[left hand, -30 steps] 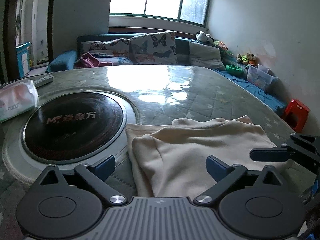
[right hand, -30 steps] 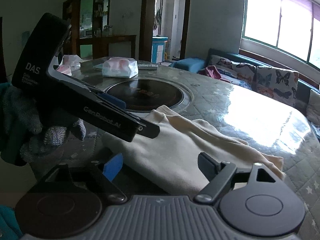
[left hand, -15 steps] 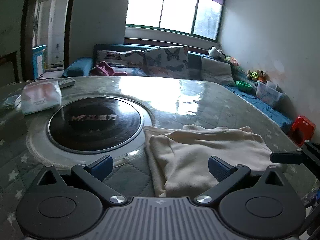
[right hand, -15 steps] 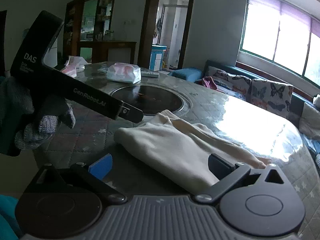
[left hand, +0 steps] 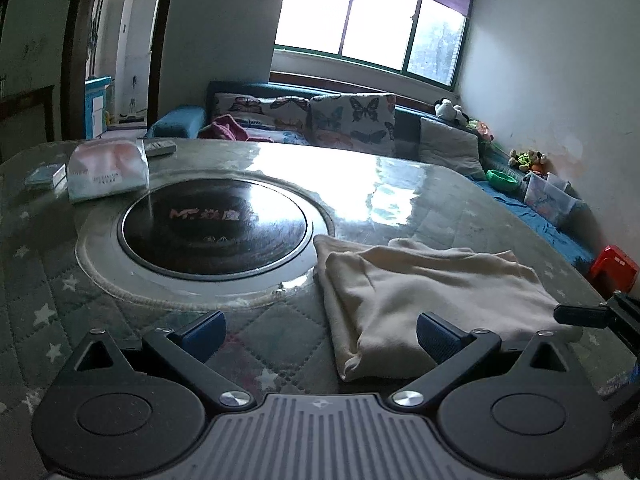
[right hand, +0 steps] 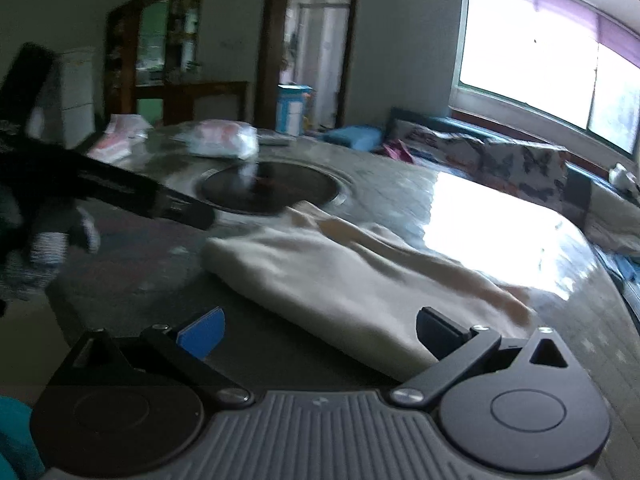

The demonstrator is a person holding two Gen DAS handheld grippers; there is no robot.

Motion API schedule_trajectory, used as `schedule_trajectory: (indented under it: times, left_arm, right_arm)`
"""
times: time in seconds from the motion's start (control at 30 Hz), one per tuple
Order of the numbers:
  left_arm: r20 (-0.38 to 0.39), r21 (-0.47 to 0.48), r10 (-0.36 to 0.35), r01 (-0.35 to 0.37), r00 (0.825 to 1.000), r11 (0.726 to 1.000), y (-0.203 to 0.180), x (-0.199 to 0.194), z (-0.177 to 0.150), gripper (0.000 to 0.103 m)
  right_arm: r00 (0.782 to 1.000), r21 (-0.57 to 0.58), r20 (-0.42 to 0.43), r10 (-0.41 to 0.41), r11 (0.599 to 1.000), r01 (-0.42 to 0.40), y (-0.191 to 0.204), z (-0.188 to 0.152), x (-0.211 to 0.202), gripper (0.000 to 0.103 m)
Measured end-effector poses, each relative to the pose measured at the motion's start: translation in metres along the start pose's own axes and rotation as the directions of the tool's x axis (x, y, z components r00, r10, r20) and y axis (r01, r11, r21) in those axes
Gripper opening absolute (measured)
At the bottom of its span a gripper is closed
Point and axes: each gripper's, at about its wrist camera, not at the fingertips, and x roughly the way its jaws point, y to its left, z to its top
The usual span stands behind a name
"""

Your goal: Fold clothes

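— What do you see, starting at the left?

— A white tissue pack (left hand: 107, 175) sits far left on the table (left hand: 420, 184), with a small box (left hand: 45, 175) just beside it and a remote (left hand: 160, 147) behind. Next comes the round black hotplate (left hand: 214, 229) sunk in the tabletop.

— And your left gripper?

— My left gripper (left hand: 320, 332) has its fingers spread wide, holding nothing, above the quilted near edge of the table. The cream garment (left hand: 432, 296) lies folded just right of the hotplate, its left edge touching the hotplate's pale rim. My right finger (left hand: 438, 336) stands in front of the cloth's near edge; I cannot tell whether it touches.

— Further right?

— The tip of my right gripper's finger (left hand: 580, 314) pokes in beside the garment's right end. Beyond the table are a sofa with butterfly cushions (left hand: 352, 120) and a red stool (left hand: 614, 266).

— The right gripper itself?

— My right gripper (right hand: 320, 334) is also wide apart and empty, the garment (right hand: 352, 280) lying just ahead of it. That view is blurred.
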Motion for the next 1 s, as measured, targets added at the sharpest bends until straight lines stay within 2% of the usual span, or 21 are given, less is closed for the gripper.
schedule_trajectory:
  times: [0.1, 0.2, 0.3, 0.5, 0.57, 0.77, 0.87, 1.0]
  left_arm:
    - [-0.014, -0.004, 0.002, -0.002, 1.0, 1.0, -0.002, 0.007, 0.003, 0.103]
    - [-0.02, -0.006, 0.0, 0.0, 1.0, 1.0, -0.003, 0.012, 0.005, 0.103]
    - [-0.021, -0.007, -0.006, 0.006, 1.0, 1.0, -0.004, 0.014, 0.007, 0.103]
    - [-0.037, 0.015, -0.02, 0.02, 0.999, 1.0, -0.008, 0.023, 0.011, 0.103]
    - [-0.049, 0.006, -0.018, 0.018, 0.999, 1.0, -0.007, 0.029, 0.012, 0.103]
    - [-0.056, -0.006, -0.017, 0.017, 0.998, 1.0, -0.002, 0.038, 0.016, 0.102]
    - [-0.067, -0.008, -0.022, 0.022, 0.998, 1.0, 0.001, 0.042, 0.017, 0.101]
    - [-0.076, -0.01, -0.03, 0.029, 0.997, 1.0, 0.006, 0.046, 0.018, 0.093]
  right_arm:
    - [1.0, 0.056, -0.015, -0.022, 0.998, 0.023, -0.015, -0.003, 0.002, 0.103]
    - [0.999, 0.075, -0.031, -0.017, 0.997, 0.019, -0.024, -0.001, 0.007, 0.103]
    - [0.998, 0.064, -0.04, -0.056, 0.996, 0.058, -0.03, -0.002, 0.013, 0.103]
    - [0.997, 0.162, -0.066, -0.048, 0.985, 0.058, -0.059, -0.008, 0.015, 0.103]
    - [0.997, 0.138, -0.067, -0.044, 0.989, 0.053, -0.058, -0.006, 0.016, 0.103]
    - [0.996, -0.019, -0.073, 0.052, 0.998, -0.053, -0.022, 0.012, 0.031, 0.102]
    - [0.992, -0.087, -0.08, 0.095, 0.991, -0.102, -0.001, 0.02, 0.041, 0.099]
    - [0.984, -0.162, -0.092, 0.152, 0.973, -0.166, 0.026, 0.031, 0.055, 0.09]
